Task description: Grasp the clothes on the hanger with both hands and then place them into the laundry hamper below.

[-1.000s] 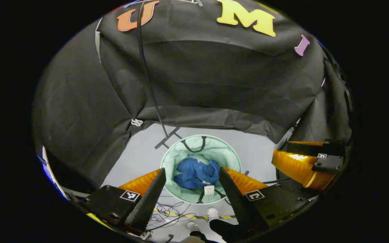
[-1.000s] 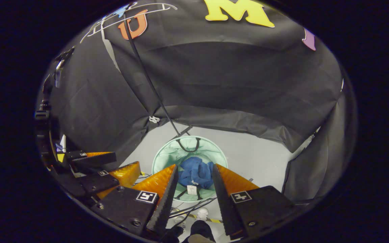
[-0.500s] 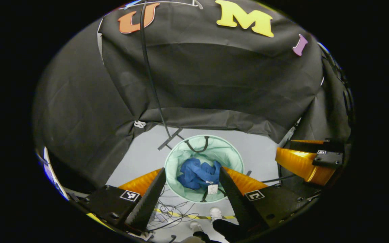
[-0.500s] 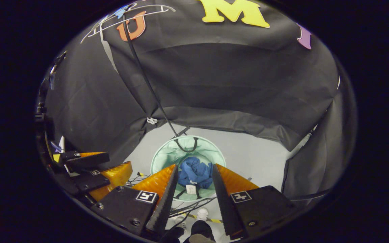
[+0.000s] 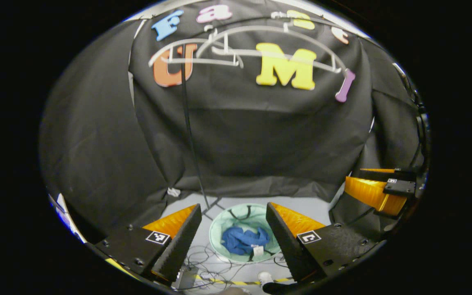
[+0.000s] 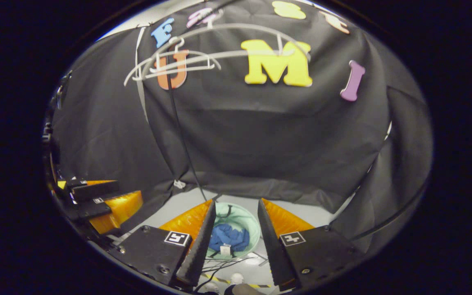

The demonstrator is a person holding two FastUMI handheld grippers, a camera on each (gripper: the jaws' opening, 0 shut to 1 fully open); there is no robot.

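Change since earlier frames: both cameras tilt upward; the hamper sits lower and smaller in each view, and bare white hangers come into the upper part of the frame.
Left gripper (image 5: pixel 232 229): lower centre of the left gripper view; fingers spread wide, nothing between them. It also appears at the lower left edge of the right gripper view (image 6: pixel 96 200).
Right gripper (image 6: pixel 232 227): lower centre of the right gripper view; fingers parted, holding nothing. It also shows at the right edge of the left gripper view (image 5: pixel 377 190).
Blue garment (image 5: pixel 244 239): crumpled inside the hamper, low in the frame between the left gripper's fingers; a white tag lies at its near edge. Also in the right gripper view (image 6: pixel 230 237).
Laundry hamper (image 5: pixel 219 229): pale green, round, standing on the grey floor (image 5: pixel 301 207), with dark handles at its rim.
Hangers (image 5: pixel 236 51): white, empty, in the upper part of the frame against the black cloth wall.
Stand pole (image 5: pixel 189 123): thin, dark, running from the hangers down to the floor beside the hamper.
Cables (image 5: pixel 203 260): loose on the floor near the hamper, beside a striped tape line.
Step in hand: judged as the withdrawal after release; the garment already rests in the hamper.
Next move: probably none for this garment; no clothing is visible on the hangers, so both grippers need only draw back with fingers apart.
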